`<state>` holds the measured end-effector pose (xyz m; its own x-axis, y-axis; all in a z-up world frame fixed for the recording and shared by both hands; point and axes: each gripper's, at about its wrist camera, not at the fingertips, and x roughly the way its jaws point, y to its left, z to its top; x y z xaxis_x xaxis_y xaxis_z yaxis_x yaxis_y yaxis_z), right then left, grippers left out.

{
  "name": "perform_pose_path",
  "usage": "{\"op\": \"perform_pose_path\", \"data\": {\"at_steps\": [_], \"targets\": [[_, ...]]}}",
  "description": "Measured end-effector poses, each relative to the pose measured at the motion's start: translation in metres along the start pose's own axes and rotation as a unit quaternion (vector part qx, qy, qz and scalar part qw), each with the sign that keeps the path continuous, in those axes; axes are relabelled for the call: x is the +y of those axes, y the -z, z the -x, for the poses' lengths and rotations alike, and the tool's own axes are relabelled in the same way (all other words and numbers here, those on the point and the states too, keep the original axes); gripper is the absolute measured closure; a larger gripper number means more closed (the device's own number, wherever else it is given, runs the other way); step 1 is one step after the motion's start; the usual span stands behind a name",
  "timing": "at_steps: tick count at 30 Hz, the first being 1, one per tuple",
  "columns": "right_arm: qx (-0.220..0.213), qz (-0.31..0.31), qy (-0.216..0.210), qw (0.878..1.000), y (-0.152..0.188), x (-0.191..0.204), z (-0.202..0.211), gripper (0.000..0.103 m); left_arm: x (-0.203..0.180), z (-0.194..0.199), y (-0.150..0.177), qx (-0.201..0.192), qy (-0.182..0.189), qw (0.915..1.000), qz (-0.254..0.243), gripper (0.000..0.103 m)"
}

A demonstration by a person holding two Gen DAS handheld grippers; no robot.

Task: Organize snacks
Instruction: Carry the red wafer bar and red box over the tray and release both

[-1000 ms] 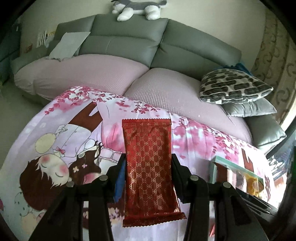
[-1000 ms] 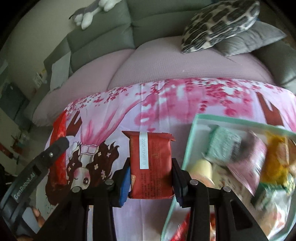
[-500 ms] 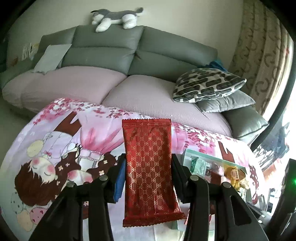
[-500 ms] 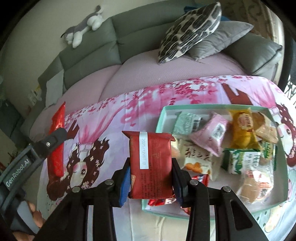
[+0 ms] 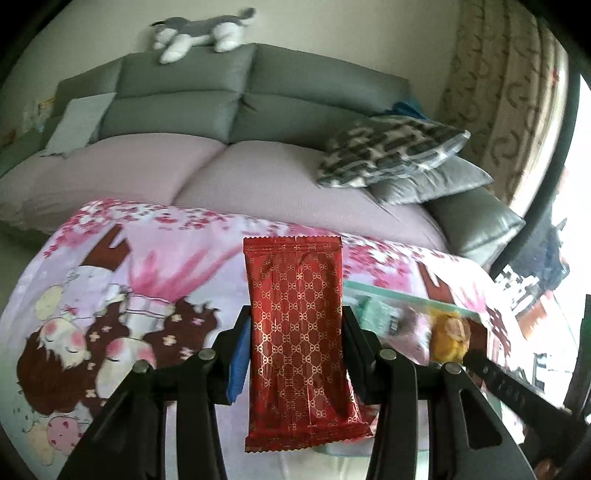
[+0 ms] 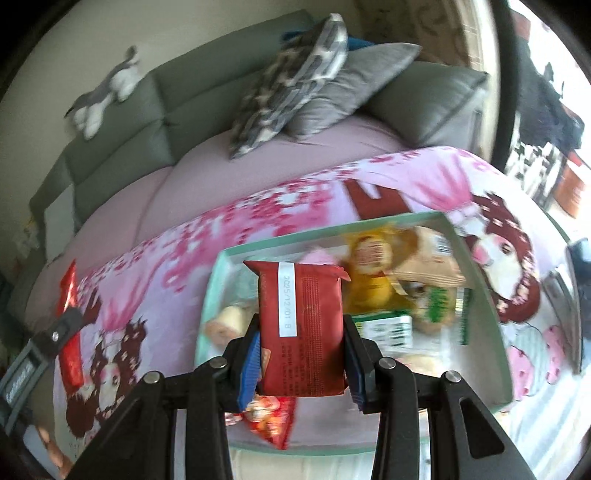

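Squarely between right tongs point(image 6: 301, 350): red packet point(image 6: 303, 325).

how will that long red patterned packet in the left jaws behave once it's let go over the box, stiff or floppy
Probably fairly stiff: the red patterned packet stands straight well past the left gripper without drooping. Its glossy foil looks slippery, so it may slide off the other snacks in the green box. It seems light and unlikely to roll.

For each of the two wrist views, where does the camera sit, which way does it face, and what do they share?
Left wrist: on the left gripper, looking forward and down over a patterned red packet in its jaws, toward the sofa.
Right wrist: on the right gripper, looking down at a red snack pack above the green tray; the left gripper shows at left edge.
Shared: sofa, cartoon cloth, tray, plush toy.
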<state>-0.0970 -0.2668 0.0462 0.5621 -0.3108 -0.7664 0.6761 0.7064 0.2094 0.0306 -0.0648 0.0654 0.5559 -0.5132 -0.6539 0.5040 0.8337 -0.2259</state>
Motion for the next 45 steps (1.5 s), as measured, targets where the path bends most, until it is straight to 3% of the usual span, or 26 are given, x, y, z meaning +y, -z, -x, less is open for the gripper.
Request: {"op": "perform_pose_path", "data": {"at_steps": [7,11,16,38,41,45], "targets": [[-0.021,-0.038,0.033,0.999,-0.008,-0.037,0.012,0.061,-0.044,-0.011,0.013,0.026,0.068,0.9969,-0.03,0.056],[-0.023,-0.044,0.035,0.998,-0.009,-0.043,0.012,0.061,-0.066,-0.021,0.023,0.04,0.087,0.994,-0.051,0.056],[-0.011,-0.038,0.026,0.999,-0.006,-0.04,0.005,0.061,-0.083,-0.036,0.033,0.055,0.086,0.9913,-0.082,0.056],[0.014,-0.016,0.016,1.0,-0.001,-0.033,-0.012,0.061,-0.097,-0.067,0.044,0.087,0.09,0.9868,-0.103,0.056],[0.013,-0.017,0.02,1.0,-0.001,-0.033,-0.012,0.06,-0.099,-0.068,0.045,0.095,0.088,0.986,-0.104,0.04],[0.015,-0.016,0.02,1.0,-0.002,-0.033,-0.012,0.057,-0.097,-0.065,0.044,0.096,0.076,0.9867,-0.107,0.036]]}}
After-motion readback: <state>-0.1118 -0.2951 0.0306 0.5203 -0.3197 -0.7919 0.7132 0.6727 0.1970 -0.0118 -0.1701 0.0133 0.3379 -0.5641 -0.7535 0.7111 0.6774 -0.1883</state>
